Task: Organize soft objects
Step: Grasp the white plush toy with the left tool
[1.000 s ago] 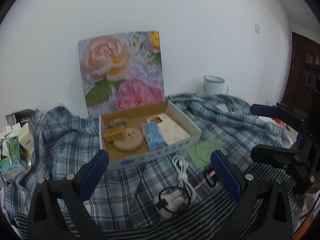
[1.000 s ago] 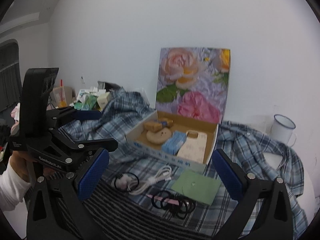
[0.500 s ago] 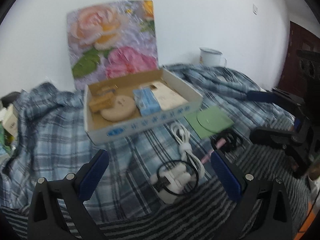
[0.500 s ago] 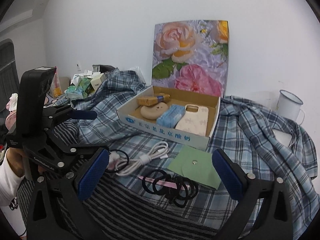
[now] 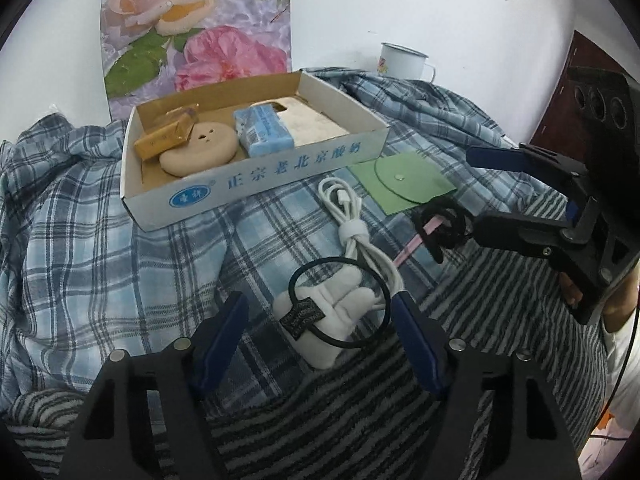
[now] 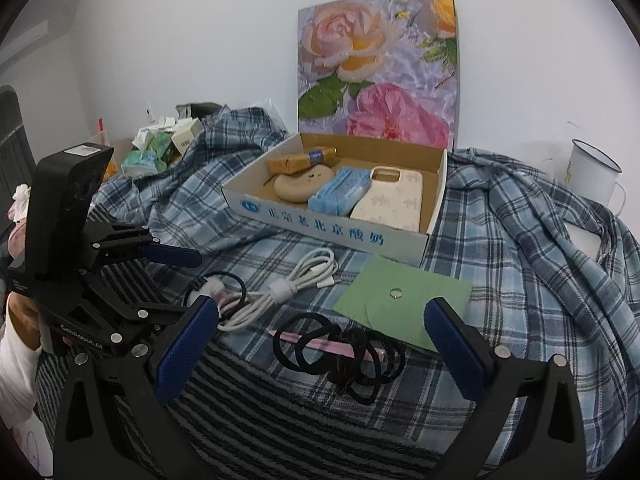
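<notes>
Low in the frame, our left gripper (image 5: 320,334) spreads wide around the white plush hair tie (image 5: 334,316). Our right gripper (image 6: 320,340) (also wide, holding nothing) flanks the black hair ties (image 6: 344,354). Beyond lie the charging cable (image 5: 352,224) and, mid-frame, the cardboard box (image 5: 264,172).

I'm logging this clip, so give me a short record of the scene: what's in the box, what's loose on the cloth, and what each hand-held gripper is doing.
box contents: cardboard box holds a phone case, blue packet, tan round pad, yellow carton
loose on cloth: white cable, green pouch, black hair ties, white plush piece ringed by a hair tie
left hand-held gripper: open, fingers either side of the plush piece
right hand-held gripper: open, above the hair ties
backdrop: flower picture, white mug
</notes>
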Action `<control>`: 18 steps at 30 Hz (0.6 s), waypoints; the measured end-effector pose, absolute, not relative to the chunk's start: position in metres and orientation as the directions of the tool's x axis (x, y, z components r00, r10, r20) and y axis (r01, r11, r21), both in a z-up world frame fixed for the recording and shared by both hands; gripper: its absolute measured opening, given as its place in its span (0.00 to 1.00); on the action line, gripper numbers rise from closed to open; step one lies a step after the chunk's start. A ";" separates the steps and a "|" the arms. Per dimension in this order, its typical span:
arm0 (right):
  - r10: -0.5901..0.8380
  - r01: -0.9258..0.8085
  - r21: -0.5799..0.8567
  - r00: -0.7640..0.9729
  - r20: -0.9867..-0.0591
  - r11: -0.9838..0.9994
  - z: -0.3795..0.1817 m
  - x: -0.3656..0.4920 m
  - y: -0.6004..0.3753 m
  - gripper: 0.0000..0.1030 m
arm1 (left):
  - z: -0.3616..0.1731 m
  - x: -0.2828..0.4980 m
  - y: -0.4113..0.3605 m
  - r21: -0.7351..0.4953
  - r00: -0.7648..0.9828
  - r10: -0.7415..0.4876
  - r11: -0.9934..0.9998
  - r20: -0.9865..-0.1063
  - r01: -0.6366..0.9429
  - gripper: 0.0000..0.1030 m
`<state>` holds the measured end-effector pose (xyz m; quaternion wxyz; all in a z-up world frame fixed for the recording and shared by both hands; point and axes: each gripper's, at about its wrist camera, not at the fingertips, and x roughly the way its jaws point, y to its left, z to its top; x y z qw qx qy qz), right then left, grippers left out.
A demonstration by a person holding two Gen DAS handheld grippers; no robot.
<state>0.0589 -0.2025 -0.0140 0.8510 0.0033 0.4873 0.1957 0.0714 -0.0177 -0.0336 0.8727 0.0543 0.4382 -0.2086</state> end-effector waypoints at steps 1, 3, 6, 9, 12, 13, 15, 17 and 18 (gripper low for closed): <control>0.332 -0.330 0.192 0.444 -0.832 0.924 -0.015 0.059 -0.202 1.00 | -0.034 0.073 -0.017 -0.097 0.523 -0.320 0.907 -0.790 0.409 0.73; 0.321 -0.329 0.182 0.440 -0.839 0.926 -0.017 0.059 -0.201 1.00 | -0.035 0.074 -0.016 -0.108 0.515 -0.327 0.906 -0.792 0.410 0.72; 0.313 -0.334 0.172 0.434 -0.845 0.927 -0.018 0.059 -0.199 1.00 | -0.039 0.075 -0.018 -0.113 0.499 -0.330 0.902 -0.801 0.416 0.64; 0.311 -0.336 0.170 0.430 -0.848 0.926 -0.019 0.060 -0.198 1.00 | -0.040 0.075 -0.018 -0.128 0.488 -0.345 0.897 -0.802 0.423 0.53; 0.313 -0.334 0.172 0.430 -0.847 0.927 -0.019 0.060 -0.199 1.00 | -0.041 0.076 -0.016 -0.143 0.482 -0.353 0.897 -0.802 0.419 0.46; 0.313 -0.334 0.172 0.430 -0.847 0.927 -0.019 0.060 -0.199 1.00 | -0.041 0.076 -0.016 -0.145 0.483 -0.356 0.895 -0.800 0.421 0.44; 0.312 -0.334 0.172 0.429 -0.848 0.927 -0.020 0.060 -0.199 1.00 | -0.041 0.076 -0.017 -0.147 0.483 -0.360 0.894 -0.798 0.424 0.40; 0.310 -0.334 0.171 0.428 -0.849 0.927 -0.020 0.060 -0.199 1.00 | -0.041 0.075 -0.015 -0.155 0.484 -0.367 0.893 -0.794 0.422 0.38; 0.310 -0.333 0.170 0.428 -0.849 0.927 -0.020 0.060 -0.199 1.00 | -0.041 0.075 -0.014 -0.161 0.486 -0.370 0.894 -0.791 0.418 0.36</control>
